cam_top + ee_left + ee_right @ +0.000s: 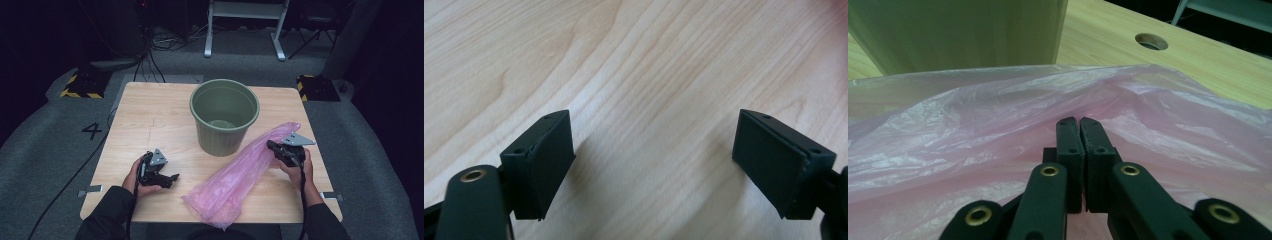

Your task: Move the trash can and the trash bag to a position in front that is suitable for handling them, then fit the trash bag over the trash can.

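Note:
A pink plastic bag (240, 175) lies slantwise across the right half of the wooden table (150, 115), from the front edge up toward a green bin (224, 116). My right gripper (271, 146) is at the bag's far upper end; in the right gripper view its jaws (1078, 125) are pressed together on the thin pink film (973, 130). My left gripper (173, 177) is low over bare wood at the front left, a short way from the bag's lower end. Its jaws (654, 145) stand wide open with only the tabletop (649, 65) between them.
The green bin (953, 30) stands upright mid-table, just beyond the bag. A round hole (1151, 41) is cut in the tabletop past the bag. Grey carpet, cables and a white stand's legs (245, 30) lie beyond the far edge.

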A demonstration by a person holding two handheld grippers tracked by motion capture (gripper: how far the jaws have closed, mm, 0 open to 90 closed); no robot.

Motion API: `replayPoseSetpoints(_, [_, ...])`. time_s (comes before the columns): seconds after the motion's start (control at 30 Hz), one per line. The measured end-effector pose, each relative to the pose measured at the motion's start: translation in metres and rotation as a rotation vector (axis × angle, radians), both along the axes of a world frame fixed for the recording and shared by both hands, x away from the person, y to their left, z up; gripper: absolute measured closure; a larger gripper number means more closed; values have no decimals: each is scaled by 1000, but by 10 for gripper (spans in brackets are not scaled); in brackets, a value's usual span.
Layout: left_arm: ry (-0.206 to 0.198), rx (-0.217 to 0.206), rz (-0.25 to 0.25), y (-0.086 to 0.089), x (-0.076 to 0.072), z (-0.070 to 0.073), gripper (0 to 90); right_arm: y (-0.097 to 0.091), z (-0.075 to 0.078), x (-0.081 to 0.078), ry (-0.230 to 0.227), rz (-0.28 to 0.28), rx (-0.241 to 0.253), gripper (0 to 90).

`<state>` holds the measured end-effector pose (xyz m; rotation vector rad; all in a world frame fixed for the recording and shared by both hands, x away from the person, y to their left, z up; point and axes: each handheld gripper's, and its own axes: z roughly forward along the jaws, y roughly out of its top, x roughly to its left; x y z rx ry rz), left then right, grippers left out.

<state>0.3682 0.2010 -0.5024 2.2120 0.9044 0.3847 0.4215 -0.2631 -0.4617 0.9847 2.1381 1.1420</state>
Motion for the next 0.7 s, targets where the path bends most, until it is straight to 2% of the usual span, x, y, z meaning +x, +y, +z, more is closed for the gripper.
replayPoseSetpoints(0.03, [3,-15,12,2,-1,-1,160,0,1,0,-4,3,1,887])
replayPoseSetpoints(0.1, [5,-20,32,3,-1,-2,150,2,4,-2,-21,15,1,886])
replayPoseSetpoints(0.4, [10,-11,31,2,3,-1,139,10,12,-5,-56,38,10,887])
replayPoseSetpoints(0.53, [10,6,30,1,4,0,140,19,17,-7,-84,55,-3,886])
replayPoseSetpoints(0.7, [21,6,42,-2,8,1,156,24,23,-8,-111,63,-10,886])
